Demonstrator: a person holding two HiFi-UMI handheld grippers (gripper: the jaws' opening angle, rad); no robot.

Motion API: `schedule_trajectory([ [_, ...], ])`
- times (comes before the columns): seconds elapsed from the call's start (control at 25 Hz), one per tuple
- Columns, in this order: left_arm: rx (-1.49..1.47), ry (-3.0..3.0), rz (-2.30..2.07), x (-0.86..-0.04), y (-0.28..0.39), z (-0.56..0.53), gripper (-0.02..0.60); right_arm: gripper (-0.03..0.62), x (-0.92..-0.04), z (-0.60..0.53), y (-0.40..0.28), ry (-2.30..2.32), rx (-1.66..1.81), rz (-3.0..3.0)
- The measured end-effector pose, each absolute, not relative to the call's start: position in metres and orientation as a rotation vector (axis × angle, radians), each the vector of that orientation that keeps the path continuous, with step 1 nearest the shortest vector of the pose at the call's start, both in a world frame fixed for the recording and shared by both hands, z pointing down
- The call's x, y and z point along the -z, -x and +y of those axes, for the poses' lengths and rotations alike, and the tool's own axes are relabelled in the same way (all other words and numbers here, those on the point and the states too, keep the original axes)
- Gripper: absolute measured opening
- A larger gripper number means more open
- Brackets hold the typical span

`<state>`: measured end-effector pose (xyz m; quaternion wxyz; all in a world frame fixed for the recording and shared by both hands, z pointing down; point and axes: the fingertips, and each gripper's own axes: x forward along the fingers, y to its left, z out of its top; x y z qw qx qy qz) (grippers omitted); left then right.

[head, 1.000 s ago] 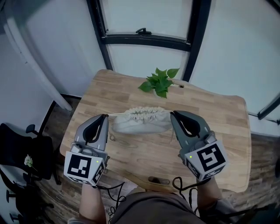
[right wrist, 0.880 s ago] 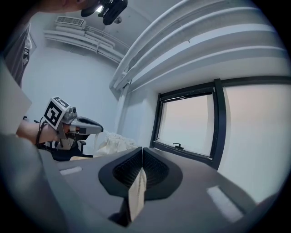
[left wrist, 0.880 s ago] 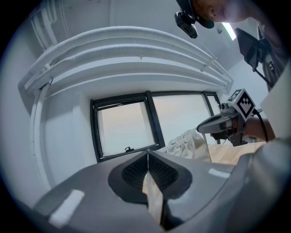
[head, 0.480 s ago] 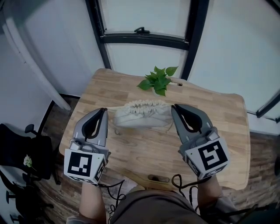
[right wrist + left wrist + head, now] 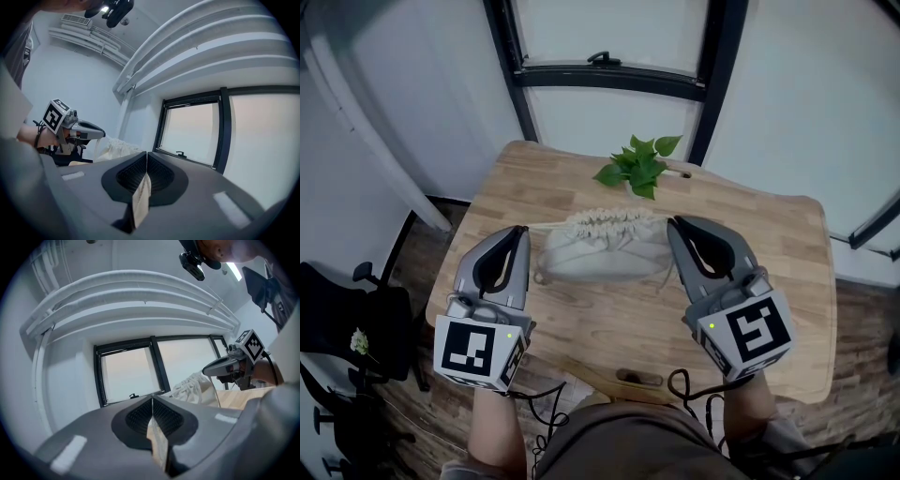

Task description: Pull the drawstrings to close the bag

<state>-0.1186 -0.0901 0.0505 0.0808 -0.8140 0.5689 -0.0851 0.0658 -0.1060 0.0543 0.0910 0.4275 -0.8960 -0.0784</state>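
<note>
A beige cloth bag [image 5: 598, 253] sits mid-table with its mouth gathered into ruffles [image 5: 606, 222]. My left gripper [image 5: 522, 231] is at its left, shut on the left drawstring [image 5: 547, 226], which runs taut to the gathered mouth. At the bag's right, my right gripper [image 5: 672, 223] is shut on the right drawstring [image 5: 667, 270]. In the left gripper view a beige cord [image 5: 158, 442] is pinched between the closed jaws, with the bag [image 5: 191, 388] beyond. The right gripper view shows a cord [image 5: 140, 200] pinched the same way, and the bag [image 5: 116, 149] at left.
The wooden table [image 5: 769, 246] carries a leafy green sprig [image 5: 639, 169] behind the bag. A slot [image 5: 635, 380] is cut near its front edge. A black window frame [image 5: 609, 80] stands beyond the table, and a black chair [image 5: 337, 319] is on the floor at left.
Both grippers have moved away from me, with the bag between them. The bag now looks fuller and higher in view.
</note>
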Motion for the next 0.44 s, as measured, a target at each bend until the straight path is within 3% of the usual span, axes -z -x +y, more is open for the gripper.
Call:
schedule_trajectory([
  [0.44, 0.250, 2.412, 1.699, -0.0446, 0.1169, -0.0890, 0.006, 0.035, -0.0548, -0.1067, -0.0672, -1.272, 0.233, -2.664],
])
